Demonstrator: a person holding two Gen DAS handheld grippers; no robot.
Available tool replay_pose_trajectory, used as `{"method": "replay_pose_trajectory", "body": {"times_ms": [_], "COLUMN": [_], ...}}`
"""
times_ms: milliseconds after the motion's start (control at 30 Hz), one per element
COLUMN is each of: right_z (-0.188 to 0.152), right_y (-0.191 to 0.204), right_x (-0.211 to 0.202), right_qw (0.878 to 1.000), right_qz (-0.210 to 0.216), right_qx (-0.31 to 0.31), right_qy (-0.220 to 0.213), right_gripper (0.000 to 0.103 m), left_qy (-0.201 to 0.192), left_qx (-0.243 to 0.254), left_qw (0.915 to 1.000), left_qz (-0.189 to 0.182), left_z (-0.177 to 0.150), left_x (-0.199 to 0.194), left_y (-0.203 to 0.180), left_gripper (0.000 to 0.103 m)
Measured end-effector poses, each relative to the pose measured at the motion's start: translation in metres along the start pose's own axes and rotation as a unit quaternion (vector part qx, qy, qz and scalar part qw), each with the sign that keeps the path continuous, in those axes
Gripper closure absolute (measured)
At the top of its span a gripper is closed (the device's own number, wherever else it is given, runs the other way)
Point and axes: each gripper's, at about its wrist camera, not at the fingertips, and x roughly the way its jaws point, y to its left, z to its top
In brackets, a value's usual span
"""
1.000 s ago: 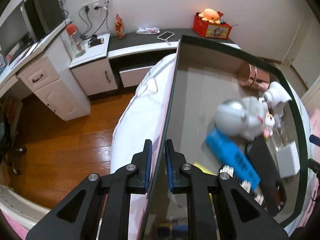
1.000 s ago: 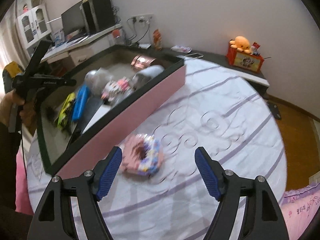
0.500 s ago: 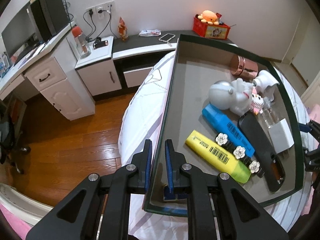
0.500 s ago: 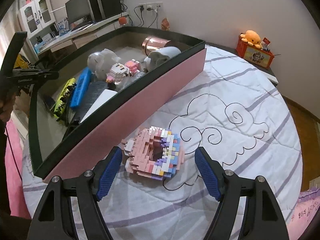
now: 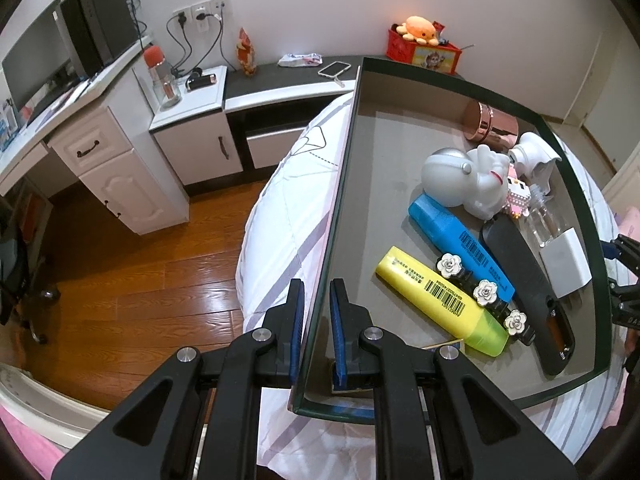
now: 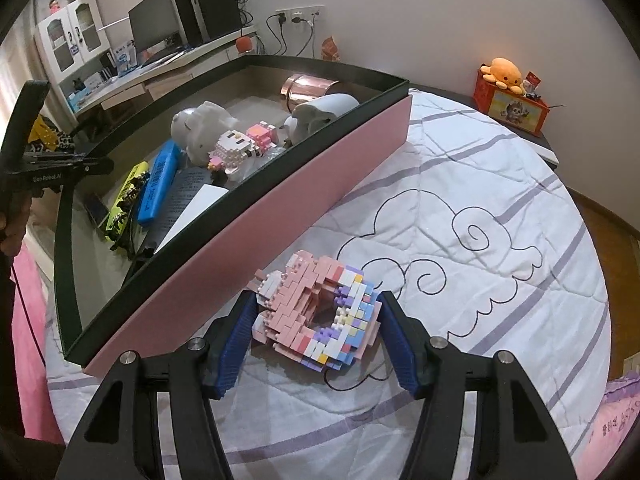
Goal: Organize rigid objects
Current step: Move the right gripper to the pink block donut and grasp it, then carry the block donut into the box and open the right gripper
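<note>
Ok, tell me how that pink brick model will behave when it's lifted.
The brick model looks stiff but probably fragile: it is built of many tiny blocks, so a hard squeeze could pop some off. The right gripper, jaws just closing, straddles it; its hollow middle suggests it's light.

The box (image 6: 256, 216) is pink outside with a dark green rim and a grey floor. In it lie a yellow highlighter (image 5: 436, 300), a blue highlighter (image 5: 460, 240), a white figurine (image 5: 468, 180) and a copper-coloured tin (image 5: 490, 124). The brick model (image 6: 320, 312) is pink, white, lilac and yellow. The bedspread (image 6: 500, 220) is white with lilac stripes and black swirls.
</note>
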Motion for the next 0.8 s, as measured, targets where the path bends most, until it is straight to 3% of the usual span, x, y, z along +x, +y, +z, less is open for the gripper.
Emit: {"method": "replay_pose_trajectory", "body": {"times_ms": [433, 800], "right_z": [0.009, 0.036], "right_y": [-0.013, -0.017], "right_x": [-0.014, -0.054], "right_qw": [0.999, 0.986], "right_qz": [-0.025, -0.108], "right_qx": [0.020, 0.036], "right_qy": [-0.023, -0.118], "right_gripper": [0.041, 0.041], "left_qy": [0.001, 0.004], "left_qx": [0.003, 0.007], "left_qw": [1.0000, 1.0000], "left_qz": [0.001, -0.001], "left_z": [-0.001, -0.001], "left_x": [0.001, 0.004], "left_y": [-0.002, -0.001], "left_gripper": [0.090, 0.090]}}
